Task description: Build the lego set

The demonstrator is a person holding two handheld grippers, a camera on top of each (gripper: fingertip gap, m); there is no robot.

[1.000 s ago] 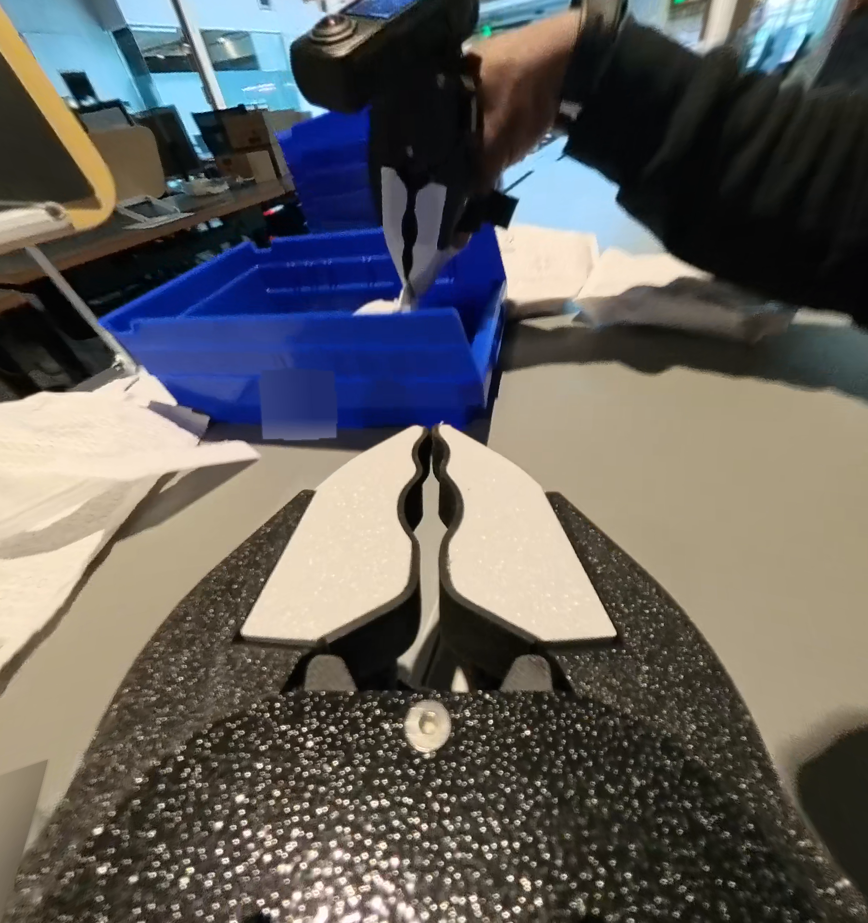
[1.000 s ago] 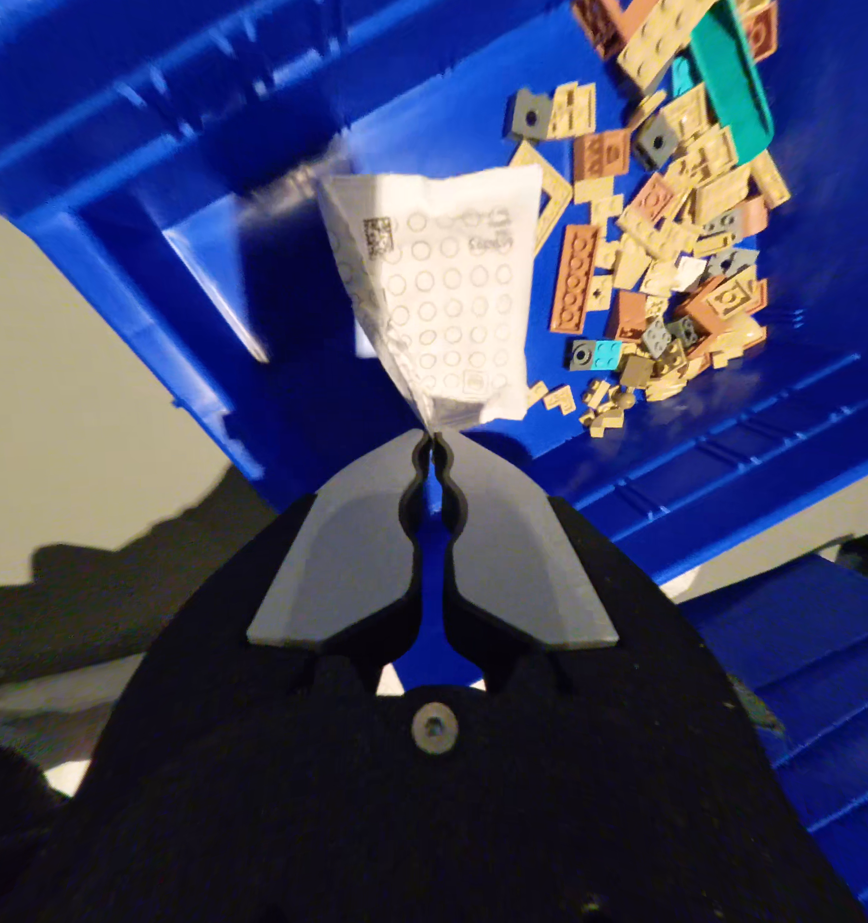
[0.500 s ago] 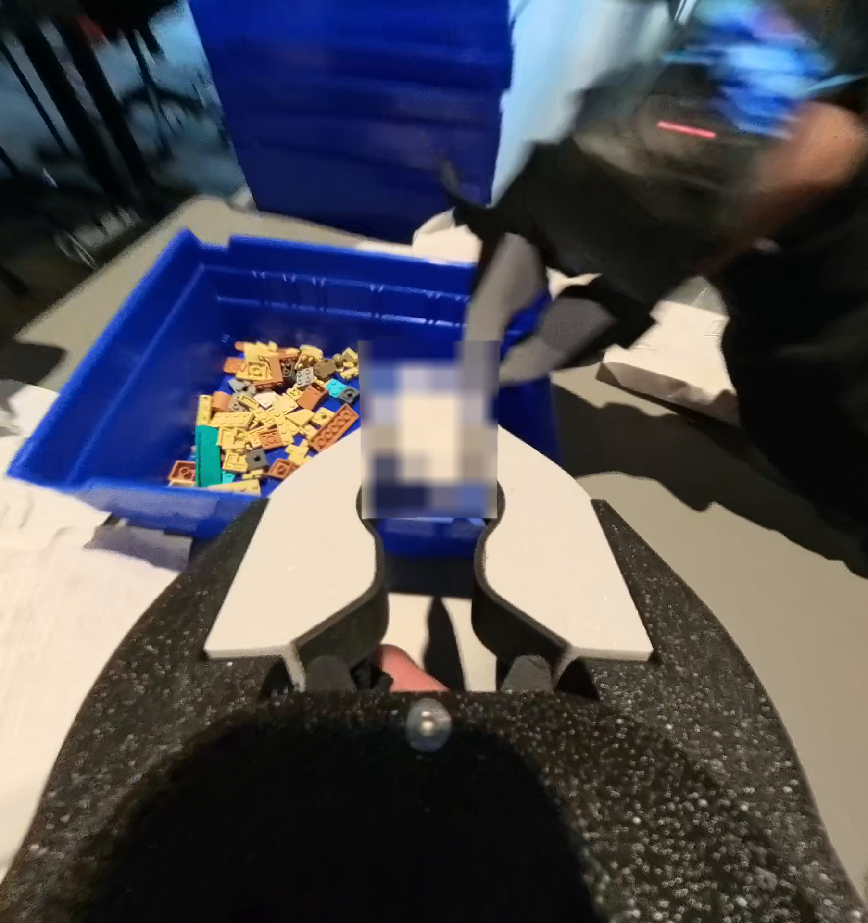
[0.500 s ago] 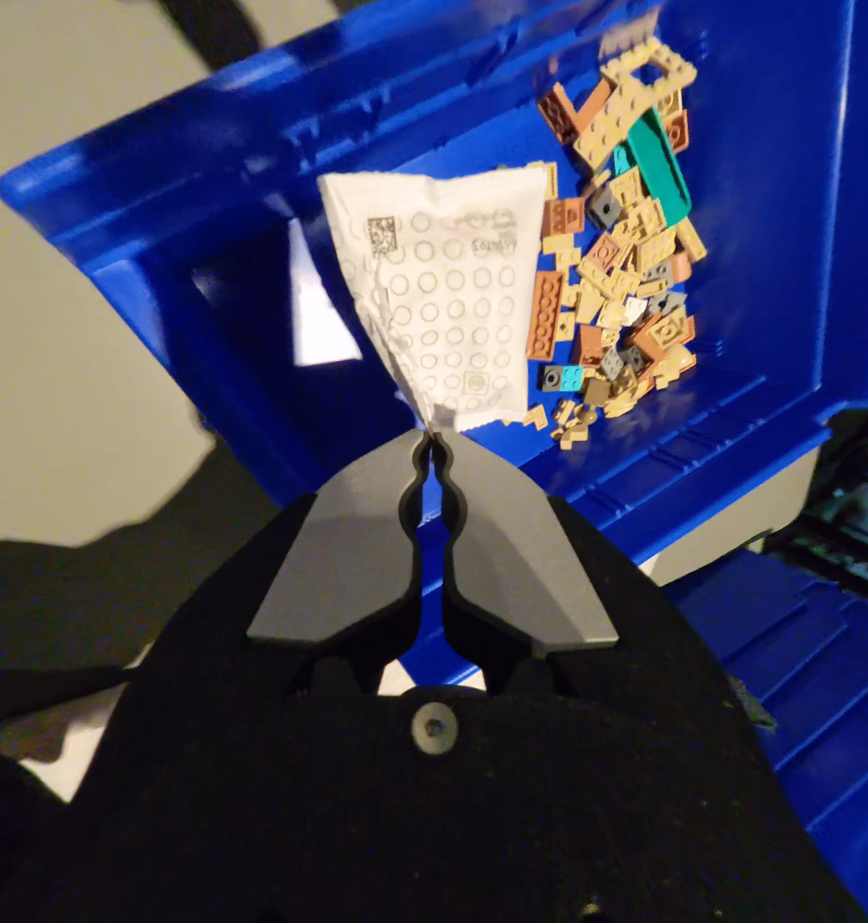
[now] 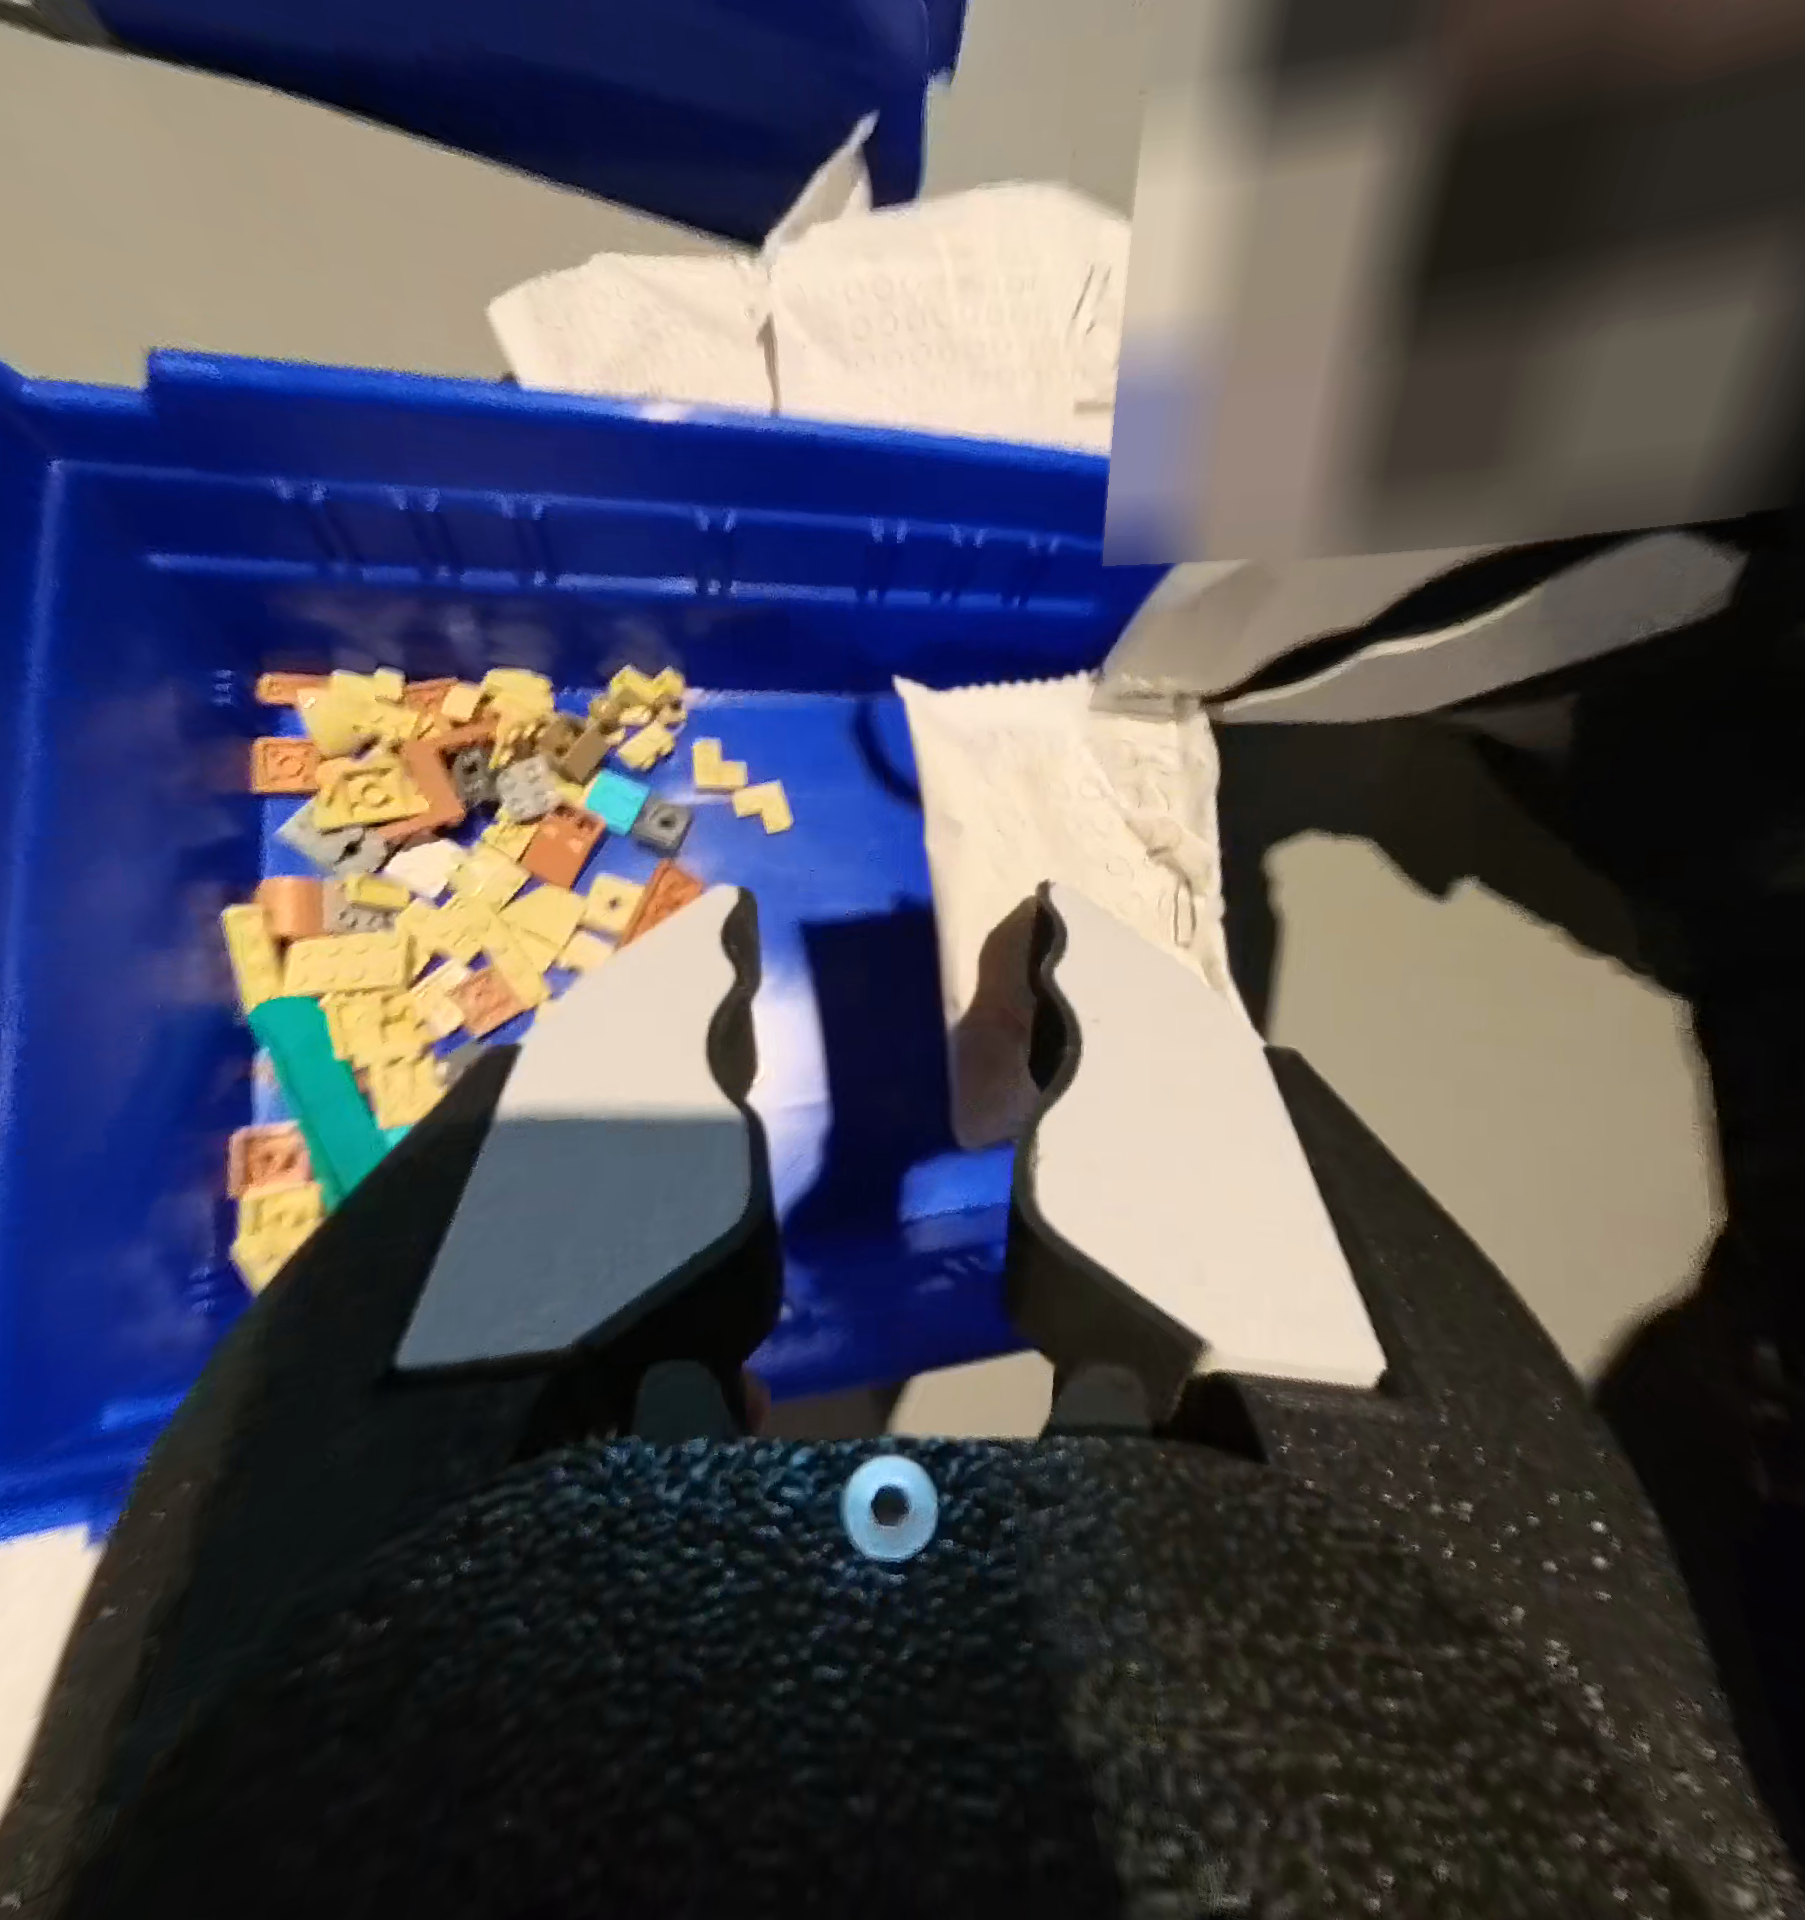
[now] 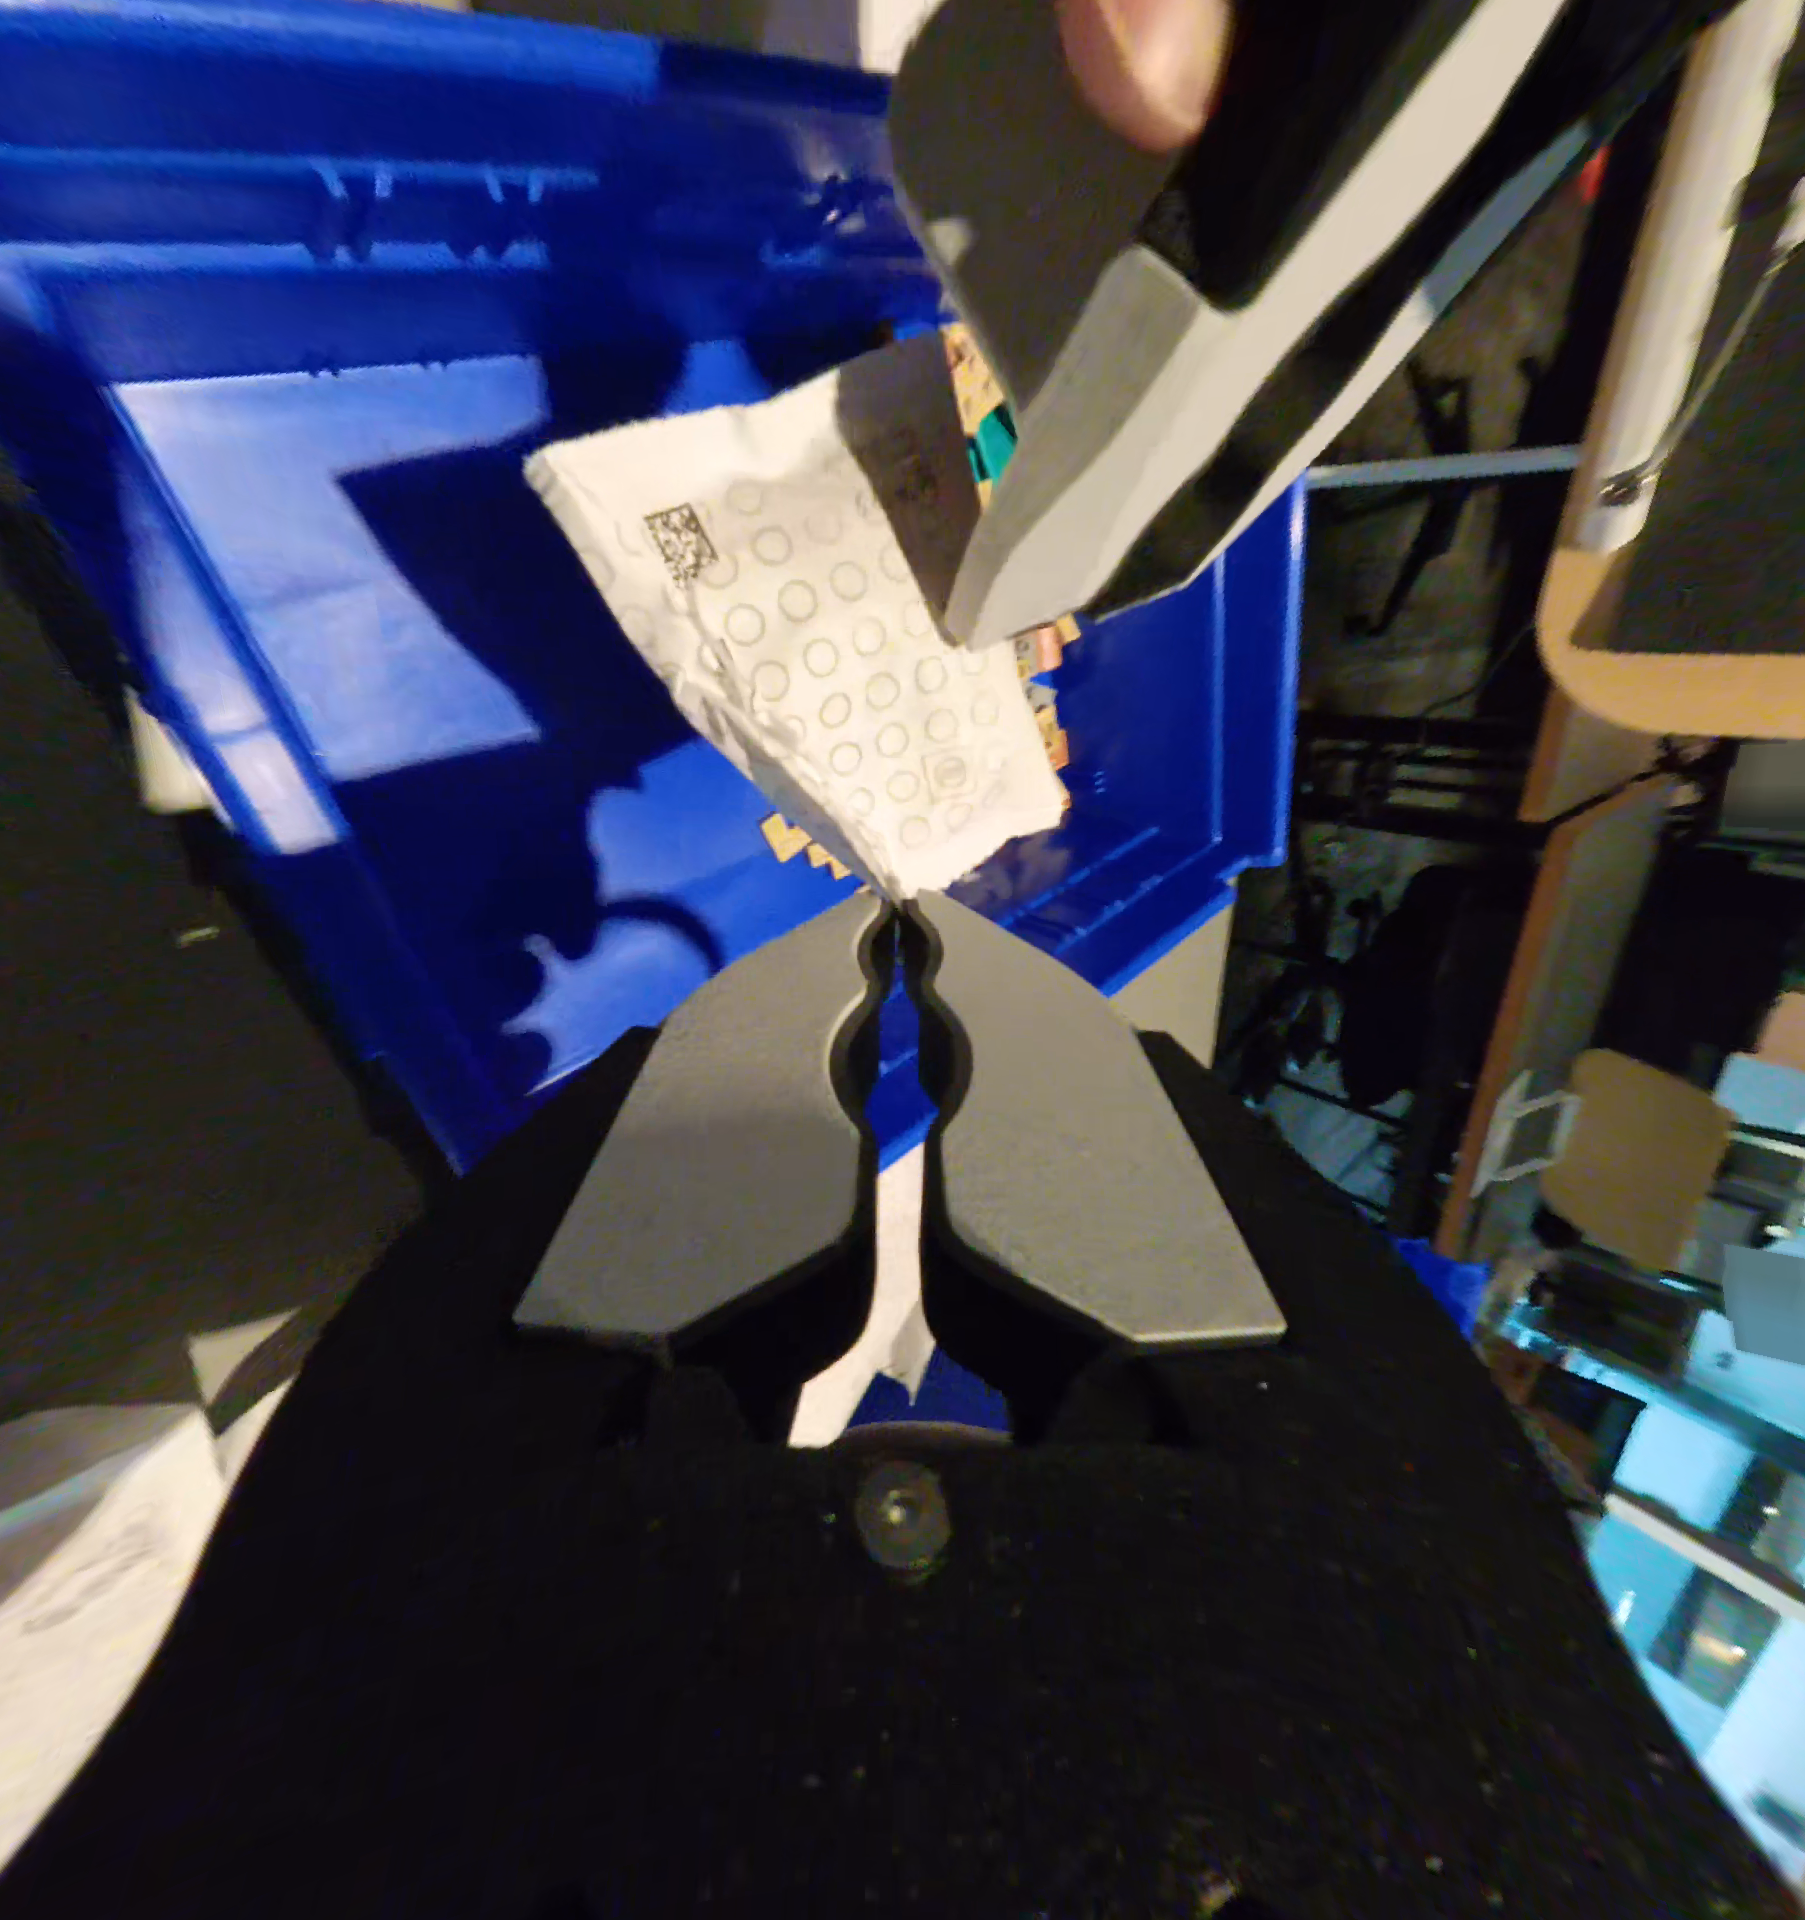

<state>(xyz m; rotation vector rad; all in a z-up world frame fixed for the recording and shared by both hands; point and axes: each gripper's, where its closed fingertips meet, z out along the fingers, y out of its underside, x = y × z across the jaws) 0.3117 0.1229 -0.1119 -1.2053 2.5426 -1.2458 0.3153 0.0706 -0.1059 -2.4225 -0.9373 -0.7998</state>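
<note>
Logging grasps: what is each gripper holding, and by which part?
Right gripper pinches the white paper bag by one end, above the blue bin. Left gripper is open, holding nothing.

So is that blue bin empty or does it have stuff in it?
Not empty. The blue bin holds a loose pile of Lego pieces on its floor, mostly tan and brown, heaped toward one side.

A grey table top [image 5: 202, 239] fills the far part of the left wrist view, evenly lit. In the right wrist view the room beyond the table edge is dim: a light wooden board with a rounded corner [image 6: 1698, 665] stands at the right, dark shelving [image 6: 1397, 769] behind it (contents unclear), and bright bluish windows [image 6: 1771, 1164] lower right.
</note>
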